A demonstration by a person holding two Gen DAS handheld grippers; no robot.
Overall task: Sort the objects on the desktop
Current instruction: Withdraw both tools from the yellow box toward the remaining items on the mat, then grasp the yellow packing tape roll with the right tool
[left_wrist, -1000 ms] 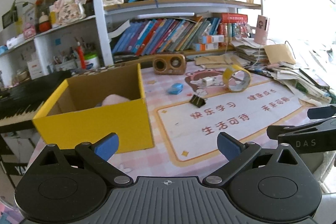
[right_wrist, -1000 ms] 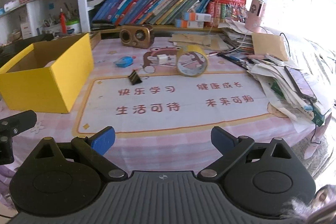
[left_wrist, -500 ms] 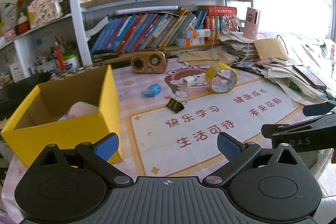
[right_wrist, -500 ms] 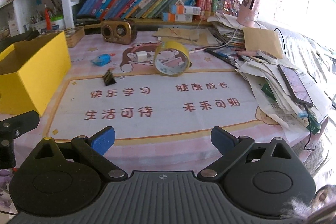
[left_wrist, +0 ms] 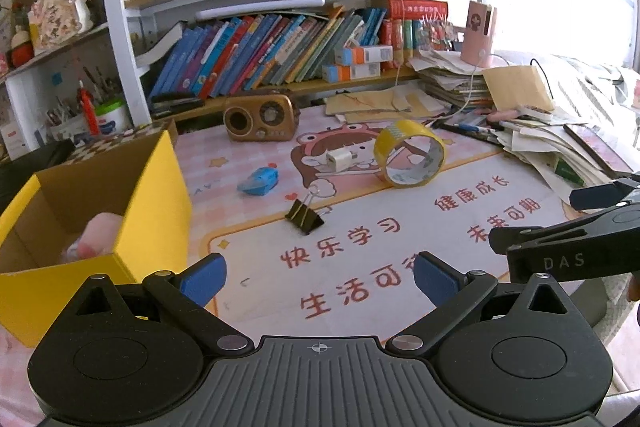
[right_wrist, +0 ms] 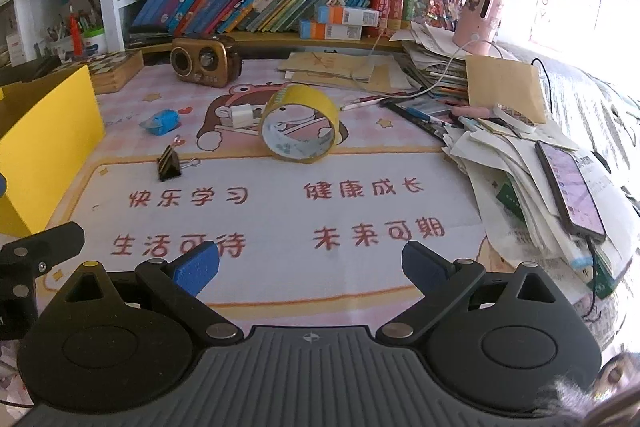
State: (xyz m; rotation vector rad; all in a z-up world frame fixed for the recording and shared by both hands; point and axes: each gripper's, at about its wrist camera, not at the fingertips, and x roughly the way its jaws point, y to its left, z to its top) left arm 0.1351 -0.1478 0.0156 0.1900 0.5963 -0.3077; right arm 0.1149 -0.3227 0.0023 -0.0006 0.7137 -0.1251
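Both grippers turned from the box toward the loose items

The binder clip (left_wrist: 305, 217), blue tape dispenser (left_wrist: 258, 181), white charger (left_wrist: 339, 160) and yellow tape roll (left_wrist: 409, 154) lie loose on the tabletop (left_wrist: 400, 251); the yellow box (left_wrist: 152, 211), holding a pink item (left_wrist: 98, 235), has slid to the left edge of both views. We hold the left gripper (left_wrist: 319, 277) and right gripper (right_wrist: 310, 267) with fingers spread and empty. We judge the next pick is starting, with the clip nearest.

Bookshelf (left_wrist: 280, 43) behind desk; brown radio (right_wrist: 206, 61) below it; paper pile (right_wrist: 520, 163) right, phone (right_wrist: 570, 189) atop.
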